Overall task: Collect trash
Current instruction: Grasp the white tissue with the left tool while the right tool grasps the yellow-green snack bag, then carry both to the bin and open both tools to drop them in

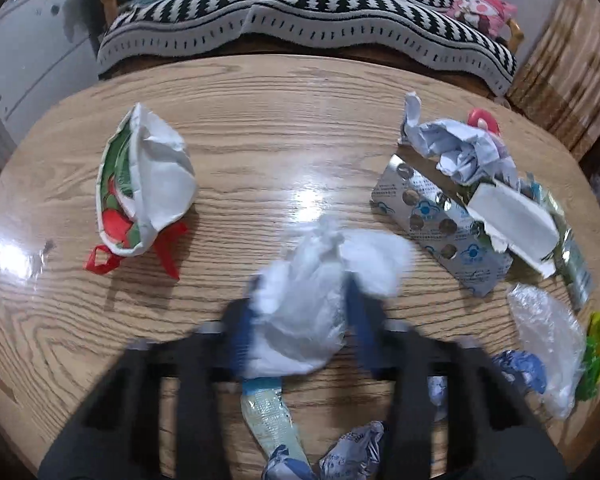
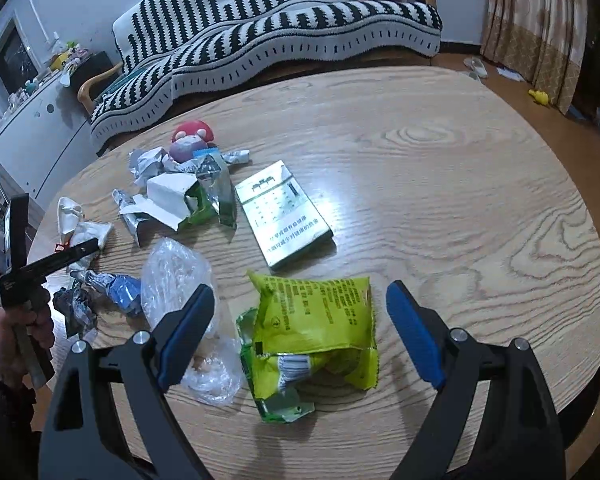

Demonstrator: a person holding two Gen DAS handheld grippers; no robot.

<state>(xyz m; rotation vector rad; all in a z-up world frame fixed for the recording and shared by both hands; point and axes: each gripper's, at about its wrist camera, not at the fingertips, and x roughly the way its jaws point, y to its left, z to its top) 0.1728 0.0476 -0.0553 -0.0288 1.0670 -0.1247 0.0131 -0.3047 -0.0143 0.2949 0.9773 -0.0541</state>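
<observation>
Left gripper squeezed tight on a crumpled white tissue, just above the wooden desk. Right gripper spread wide, holding nothing, with a torn yellow-green wrapper lying flat on the desk between its blue pads. More trash close by: clear plastic bag, crumpled paper, silver pill sheet.
</observation>
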